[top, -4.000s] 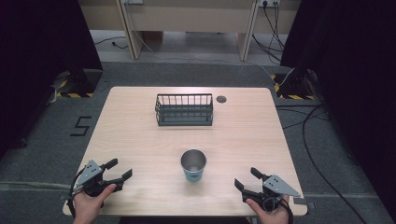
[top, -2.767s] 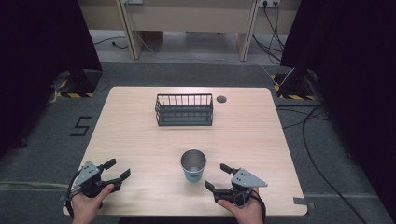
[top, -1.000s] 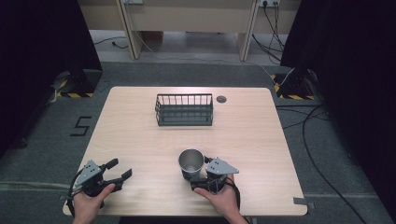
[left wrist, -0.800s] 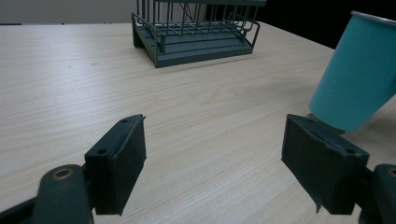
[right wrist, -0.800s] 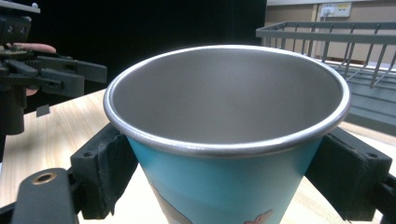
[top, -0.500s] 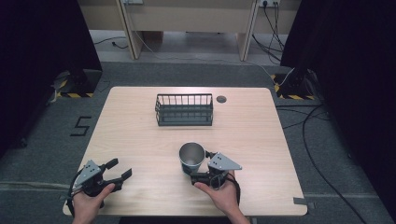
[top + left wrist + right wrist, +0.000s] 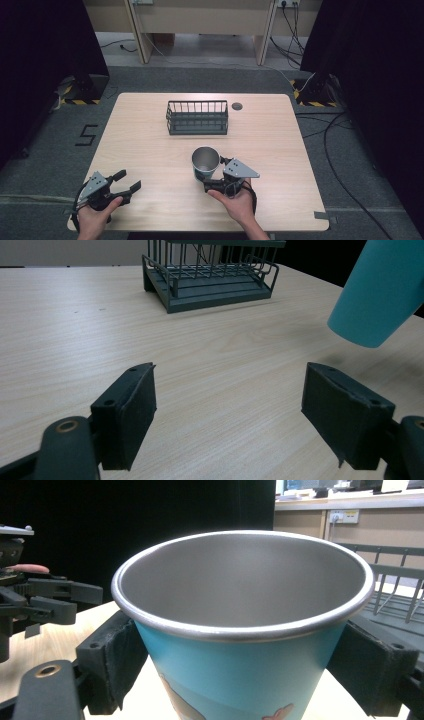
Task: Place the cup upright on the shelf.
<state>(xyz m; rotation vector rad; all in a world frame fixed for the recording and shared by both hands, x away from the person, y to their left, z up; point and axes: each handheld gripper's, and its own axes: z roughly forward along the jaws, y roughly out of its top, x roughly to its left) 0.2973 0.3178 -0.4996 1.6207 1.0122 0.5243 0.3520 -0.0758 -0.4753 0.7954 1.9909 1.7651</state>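
A blue metal cup [image 7: 205,162] with a steel inside hangs lifted and tilted above the front middle of the wooden table [image 7: 150,150]. My right gripper [image 7: 208,178] is shut on its lower wall. In the right gripper view the cup [image 7: 245,630] sits between both pads [image 7: 117,655]. From the left gripper view, the cup's base [image 7: 380,295] floats clear of the tabletop at the upper right. My left gripper [image 7: 127,182] rests open at the front left with nothing between its jaws [image 7: 230,425]; it also appears in the right gripper view [image 7: 45,600].
A dark wire basket [image 7: 197,117] stands at the back middle of the table, also seen ahead [image 7: 210,275] and at the right [image 7: 400,580]. A small black disc [image 7: 237,106] lies just right of it. Dark curtains and floor cables surround the table.
My right gripper came in from the front right, closed on the cup and raised it, tilting it. The left gripper has stayed in place, open.
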